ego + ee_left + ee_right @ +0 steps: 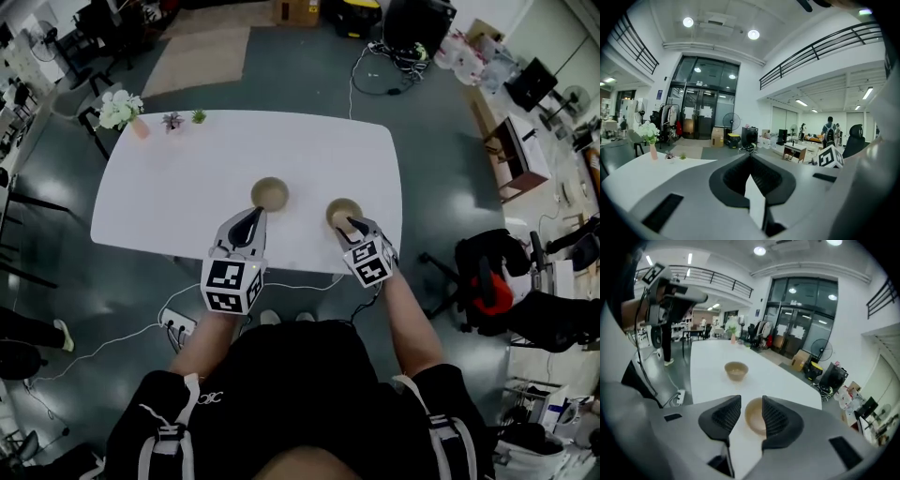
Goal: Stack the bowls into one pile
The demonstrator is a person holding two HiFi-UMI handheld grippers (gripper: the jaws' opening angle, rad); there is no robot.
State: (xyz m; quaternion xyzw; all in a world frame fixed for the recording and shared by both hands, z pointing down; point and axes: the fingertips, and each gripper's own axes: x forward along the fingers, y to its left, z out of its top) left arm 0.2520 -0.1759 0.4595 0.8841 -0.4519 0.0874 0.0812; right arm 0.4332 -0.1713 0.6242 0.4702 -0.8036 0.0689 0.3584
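Observation:
Two tan bowls stand apart on the white table (169, 197). The left bowl (269, 194) (736, 370) sits just beyond my left gripper (252, 215), whose jaws meet at the tips (750, 157) with nothing between them; it points level over the table, so no bowl shows in its own view. The right bowl (341, 213) (753, 417) lies under my right gripper (353, 224). That gripper (751, 400) is open and tilted downward, its jaws straddling the bowl's near rim without pressing on it.
A vase of white flowers (121, 110) (648, 133) and two small potted plants (172, 120) (198, 116) stand at the table's far left corner. A power strip (176, 323) with cables lies on the floor near my feet. An office chair (487, 277) stands to the right.

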